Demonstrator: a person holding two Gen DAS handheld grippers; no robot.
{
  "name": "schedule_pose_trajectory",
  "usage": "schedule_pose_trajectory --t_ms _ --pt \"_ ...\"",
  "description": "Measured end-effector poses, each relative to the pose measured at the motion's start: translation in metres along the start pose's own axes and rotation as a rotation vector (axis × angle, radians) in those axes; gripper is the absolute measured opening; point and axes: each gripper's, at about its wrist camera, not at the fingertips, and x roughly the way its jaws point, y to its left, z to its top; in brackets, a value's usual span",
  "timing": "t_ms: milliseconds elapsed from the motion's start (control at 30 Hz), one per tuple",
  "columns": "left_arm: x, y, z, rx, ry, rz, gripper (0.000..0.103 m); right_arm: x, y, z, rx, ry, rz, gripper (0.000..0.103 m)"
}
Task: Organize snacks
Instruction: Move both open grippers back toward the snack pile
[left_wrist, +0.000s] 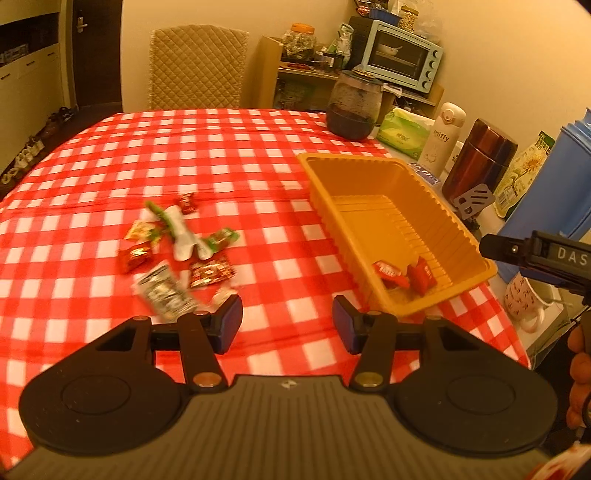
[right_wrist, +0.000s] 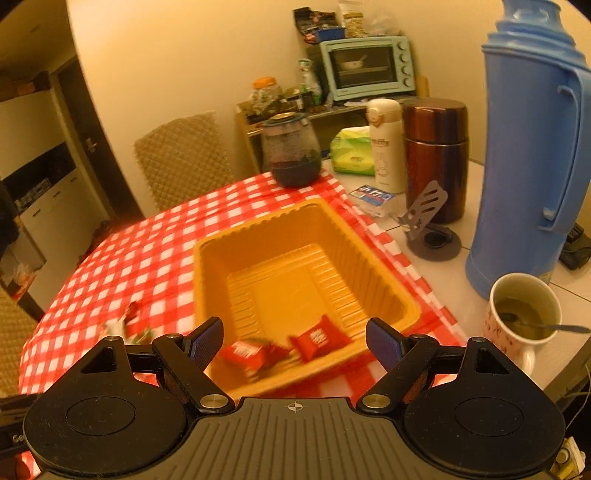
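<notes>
On the checked tablecloth (left_wrist: 221, 155), a loose pile of snacks (left_wrist: 177, 254), roughly eight packets though blur hides the exact count, lies just ahead of the left gripper (left_wrist: 287, 325), its jaws partly apart and empty; best to settle over a single wrapper at the pile's near edge before pinching. To the right, the orange tray (right_wrist: 207, 258) holds two red packets (right_wrist: 319, 338), while the right gripper (right_wrist: 294, 345) hangs over its near rim, jaws wide with nothing pinched
</notes>
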Motion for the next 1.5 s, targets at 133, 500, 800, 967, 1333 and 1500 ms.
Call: schedule_pose_trajectory --t_ms 133,500,800,967,1333,1500 --pt "-0.021 0.015 -0.01 -0.014 -0.009 0.027 0.051 -0.014 0.02 -0.012 -0.016 0.002 0.024 0.084" --pt "-0.066 0.06 -0.027 -0.079 -0.039 0.12 0.051 -0.037 0.065 -0.038 -0.069 0.021 0.085 0.084" --pt "-0.086 0.079 -0.036 -0.123 -0.046 0.144 0.051 -0.047 0.083 -0.047 -0.104 0.022 0.106 0.084" --pt "-0.09 0.082 -0.037 -0.131 -0.052 0.148 0.051 -0.051 0.087 -0.048 -0.112 0.018 0.11 0.084" --pt "-0.087 0.09 -0.038 -0.155 -0.044 0.154 0.051 -0.043 0.095 -0.056 -0.13 0.037 0.111 0.084" --pt "-0.072 0.101 -0.037 -0.178 -0.022 0.162 0.051 -0.026 0.103 -0.065 -0.146 0.075 0.122 0.084"
